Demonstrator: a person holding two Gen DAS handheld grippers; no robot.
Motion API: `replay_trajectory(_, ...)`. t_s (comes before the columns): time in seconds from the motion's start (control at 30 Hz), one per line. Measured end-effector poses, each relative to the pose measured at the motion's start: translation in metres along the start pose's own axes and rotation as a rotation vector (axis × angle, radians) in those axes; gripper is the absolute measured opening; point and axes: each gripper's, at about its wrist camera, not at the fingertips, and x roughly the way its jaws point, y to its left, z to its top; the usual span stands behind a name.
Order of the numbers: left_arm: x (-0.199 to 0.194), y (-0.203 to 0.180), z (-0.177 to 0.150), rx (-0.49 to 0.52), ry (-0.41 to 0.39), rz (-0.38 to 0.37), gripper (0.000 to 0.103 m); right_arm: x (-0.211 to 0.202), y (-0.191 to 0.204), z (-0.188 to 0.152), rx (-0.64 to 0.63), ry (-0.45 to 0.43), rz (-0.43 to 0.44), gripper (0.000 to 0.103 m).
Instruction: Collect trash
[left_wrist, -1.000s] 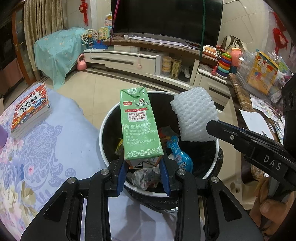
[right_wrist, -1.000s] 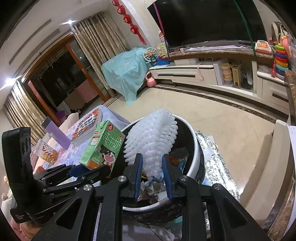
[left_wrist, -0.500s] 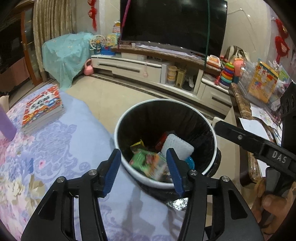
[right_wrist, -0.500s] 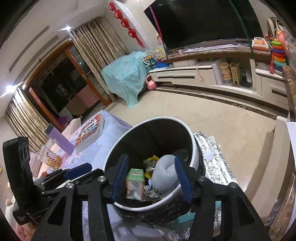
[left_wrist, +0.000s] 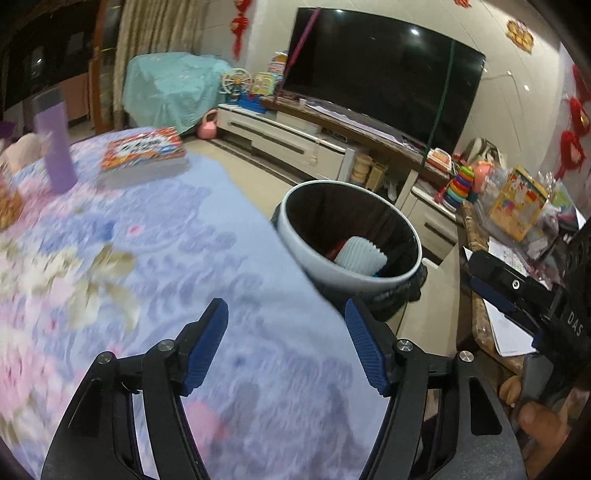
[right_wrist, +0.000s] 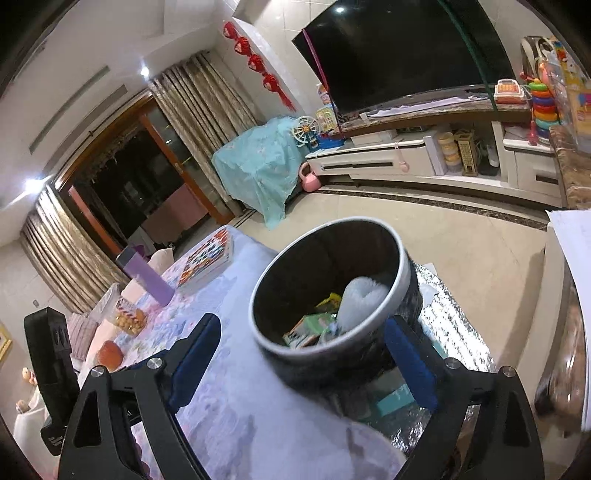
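Observation:
The black trash bin (left_wrist: 295, 236) with a white rim stands just past the edge of the flowered tablecloth (left_wrist: 155, 258). Inside it lie the white foam net (left_wrist: 360, 254) and, in the right wrist view, the green milk carton (right_wrist: 314, 326) beside the foam net (right_wrist: 364, 299). My left gripper (left_wrist: 285, 310) hovers over the cloth, short of the bin, its jaws opening with nothing between them. My right gripper (right_wrist: 302, 325) is in front of the bin (right_wrist: 258, 334), its jaws also opening and empty. One right finger (left_wrist: 495, 291) shows at the left view's right edge.
On the cloth are a purple bottle (left_wrist: 55, 147), a book (left_wrist: 144, 153), and a snack bag (right_wrist: 127, 317). A silver mat (right_wrist: 454, 332) lies under the bin. A TV cabinet (left_wrist: 295, 144) and a cluttered counter (left_wrist: 517, 206) stand beyond.
The carton and the foam net left the jaws and fell into the bin. Both grippers opened wide and drew back from the bin, the left one swinging over the tablecloth.

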Motion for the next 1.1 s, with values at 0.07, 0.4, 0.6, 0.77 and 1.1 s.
replay_trajectory(0.07,-0.013,0.006,-0.01,-0.017,-0.018,0.006,0.068,-0.007,0.008,-0.01,-0.015,-0.008,-0.006,0.094)
replay_trajectory(0.4,-0.077,0.019,-0.042,-0.008,-0.177,0.035,0.087,-0.042,0.039,-0.044,-0.077,-0.068,-0.056,0.102)
replay_trajectory(0.6,-0.115,0.016,-0.058,0.032,-0.314,0.088,0.1,-0.071,0.066,-0.05,-0.172,-0.162,-0.098,0.103)
replay_trajectory(0.77,-0.132,0.018,-0.078,0.033,-0.387,0.15,0.103,-0.094,0.085,-0.067,-0.26,-0.286,-0.146,0.103)
replay_trajectory(1.1,-0.146,0.03,-0.104,0.005,-0.403,0.239,0.103,-0.091,0.096,-0.097,-0.296,-0.289,-0.132,0.103)
